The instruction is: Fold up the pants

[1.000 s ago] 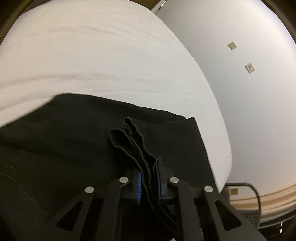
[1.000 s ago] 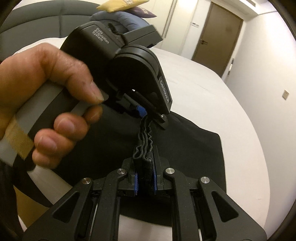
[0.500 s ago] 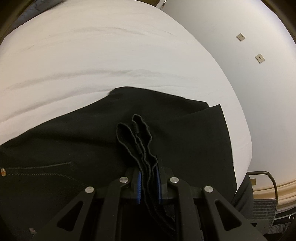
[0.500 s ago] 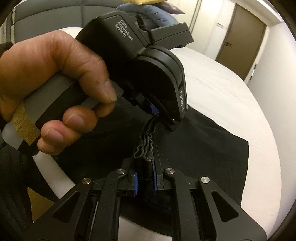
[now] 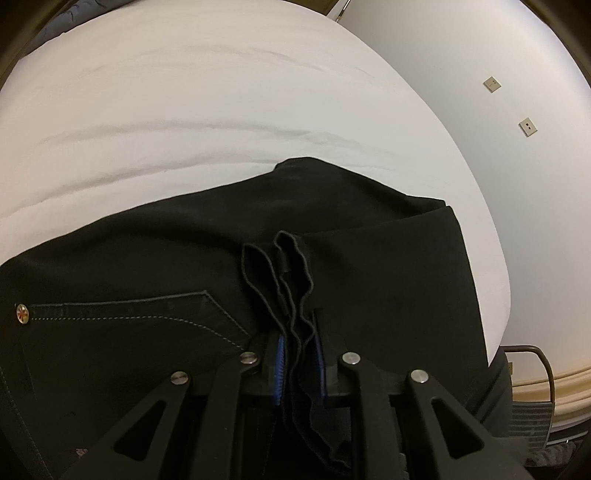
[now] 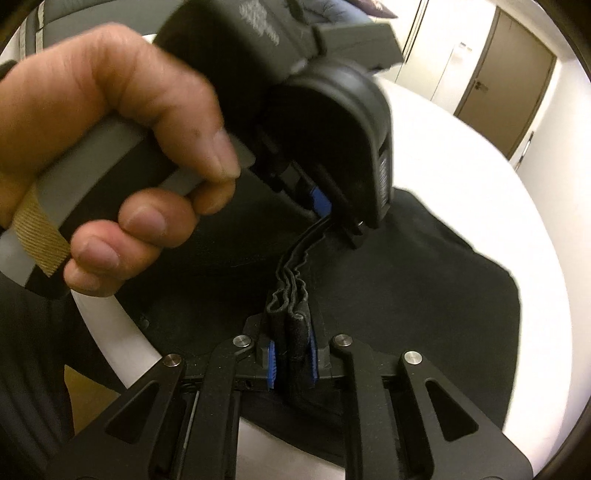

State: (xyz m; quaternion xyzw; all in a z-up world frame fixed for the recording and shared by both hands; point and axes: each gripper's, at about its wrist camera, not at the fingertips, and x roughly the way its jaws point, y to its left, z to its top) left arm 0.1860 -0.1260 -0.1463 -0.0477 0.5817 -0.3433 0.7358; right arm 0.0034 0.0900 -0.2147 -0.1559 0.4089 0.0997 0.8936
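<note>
The black pants [image 5: 369,273] lie on a white bed [image 5: 221,110], with a back pocket and a rivet [image 5: 21,313] at the left. My left gripper [image 5: 299,363] is shut on a bunched hem edge of the pants. My right gripper [image 6: 291,360] is shut on the same stacked edge [image 6: 290,295] of the pants [image 6: 424,314]. In the right wrist view the left gripper [image 6: 332,212] is close ahead, held by a hand [image 6: 110,147], with the fabric strip stretched between both grippers.
The bed's right edge [image 5: 491,258] runs beside a white wall with two sockets [image 5: 527,127]. A metal-framed stand [image 5: 535,387] sits low at the right. A grey headboard [image 6: 74,11] and a door [image 6: 506,74] lie beyond the bed [image 6: 480,166].
Both grippers have carried the held edge forward over the pants. More of the pants now shows under the left gripper, including the pocket. The left gripper sits closer and higher in the right wrist view.
</note>
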